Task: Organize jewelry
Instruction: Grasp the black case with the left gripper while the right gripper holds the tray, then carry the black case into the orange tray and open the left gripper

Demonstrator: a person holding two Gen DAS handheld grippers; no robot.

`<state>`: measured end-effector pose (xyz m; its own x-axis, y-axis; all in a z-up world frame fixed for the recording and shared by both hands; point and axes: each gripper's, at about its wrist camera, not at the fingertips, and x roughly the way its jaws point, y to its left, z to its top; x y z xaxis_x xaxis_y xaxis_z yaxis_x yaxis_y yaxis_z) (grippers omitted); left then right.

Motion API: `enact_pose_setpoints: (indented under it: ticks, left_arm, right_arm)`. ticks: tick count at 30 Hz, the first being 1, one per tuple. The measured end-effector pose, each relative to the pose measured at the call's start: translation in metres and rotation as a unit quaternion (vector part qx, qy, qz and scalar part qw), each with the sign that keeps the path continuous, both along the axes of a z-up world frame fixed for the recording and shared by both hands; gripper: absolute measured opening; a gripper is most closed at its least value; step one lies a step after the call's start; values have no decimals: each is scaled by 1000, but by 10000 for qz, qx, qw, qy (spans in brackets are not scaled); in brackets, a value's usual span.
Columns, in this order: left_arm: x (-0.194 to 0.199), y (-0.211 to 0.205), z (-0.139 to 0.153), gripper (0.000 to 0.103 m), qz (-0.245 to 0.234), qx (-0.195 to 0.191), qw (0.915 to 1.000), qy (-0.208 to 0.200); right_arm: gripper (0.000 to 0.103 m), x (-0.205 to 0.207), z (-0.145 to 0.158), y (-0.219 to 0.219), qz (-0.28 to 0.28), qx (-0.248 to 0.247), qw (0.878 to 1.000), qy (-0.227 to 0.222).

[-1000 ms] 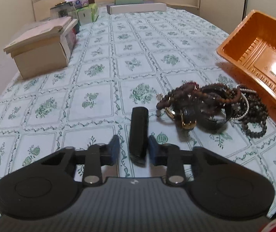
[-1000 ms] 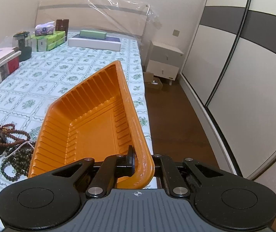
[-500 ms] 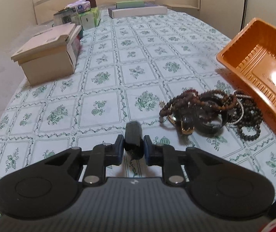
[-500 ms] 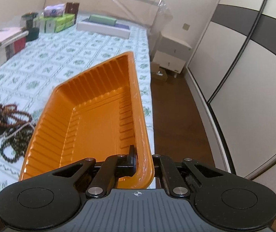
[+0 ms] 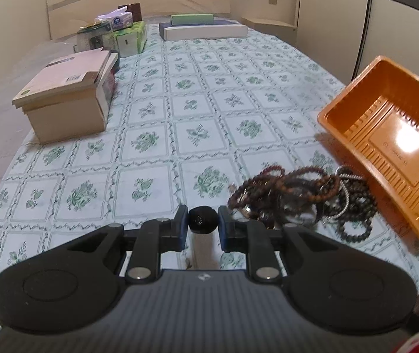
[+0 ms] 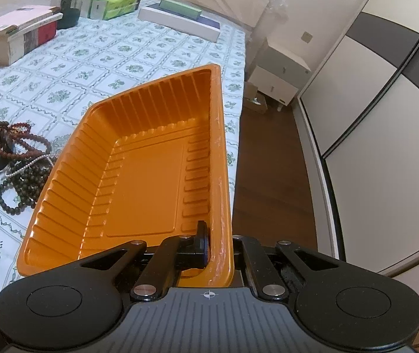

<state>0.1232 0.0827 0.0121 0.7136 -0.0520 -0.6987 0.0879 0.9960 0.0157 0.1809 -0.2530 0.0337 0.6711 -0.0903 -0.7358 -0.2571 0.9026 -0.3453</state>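
Left gripper (image 5: 203, 224) clamps black, perhaps strap-like, item (image 5: 203, 223); right gripper (image 6: 218, 245) pinches orange tray (image 6: 139, 158) rim.

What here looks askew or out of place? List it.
The orange tray is tilted, one edge raised, pinched at its rim by the right gripper. The bracelets lie in a tangled heap on the tablecloth, none in the tray. The left gripper holds a black case end-on.

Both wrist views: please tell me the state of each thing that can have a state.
Orange tray: empty, tilted, rim clamped.
Right gripper: shut on the tray.
Left gripper: shut on a black object.
Bracelet pile: tangled, on the tablecloth.
Cardboard box: lid partly open.
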Motion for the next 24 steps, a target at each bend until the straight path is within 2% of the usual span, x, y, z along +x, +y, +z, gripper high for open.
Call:
enact_pose_setpoints:
  ticks: [8,16,24]
  left_arm:
    - [7,-26,29,19,-368,-157,9989,-248]
    - [26,-108,41,19,-1170,-498,9912,-367]
    - [36,-189,30,19,-1900,-780,9784,-220]
  right_arm:
    - [3,0,0,-2,-13,52,10000,20]
    - [3,3,-2,-3,40,13,9998,169]
    - [3,5,-6,-1,122,-120,9993,324]
